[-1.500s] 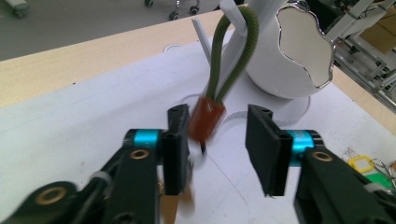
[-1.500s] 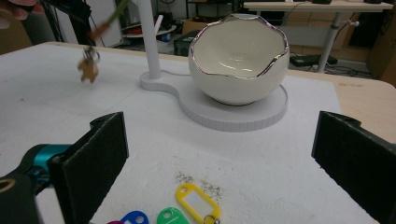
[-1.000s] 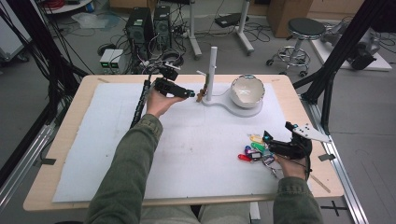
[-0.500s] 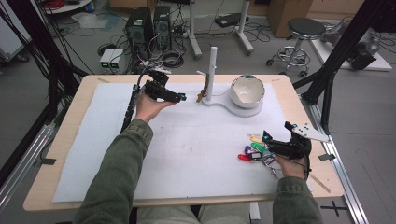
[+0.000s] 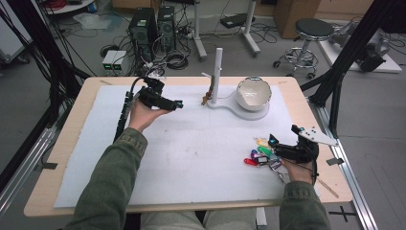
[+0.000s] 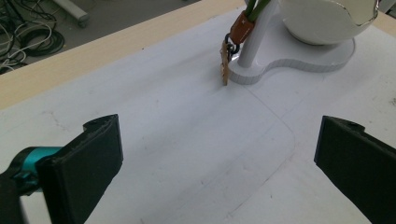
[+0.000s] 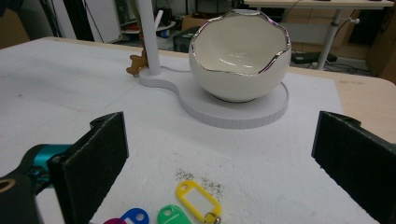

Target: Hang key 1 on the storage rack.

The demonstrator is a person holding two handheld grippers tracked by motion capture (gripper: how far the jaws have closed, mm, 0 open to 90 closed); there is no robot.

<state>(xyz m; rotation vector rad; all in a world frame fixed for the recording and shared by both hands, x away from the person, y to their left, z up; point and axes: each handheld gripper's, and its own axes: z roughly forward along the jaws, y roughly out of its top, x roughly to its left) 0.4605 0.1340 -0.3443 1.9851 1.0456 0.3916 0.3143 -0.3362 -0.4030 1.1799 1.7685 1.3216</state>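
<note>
Key tags (image 5: 261, 154) unmoved, left gripper (image 5: 178, 104) drawn back leftward

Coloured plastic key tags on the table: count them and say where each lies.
5 at least, clustered before the right gripper: yellow farthest out, green, blue, purple, red nearest the person. The gripper may hide more.

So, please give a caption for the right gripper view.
Open right tool above yellow key tag, facing the eggshell-shaped bowl.
</note>
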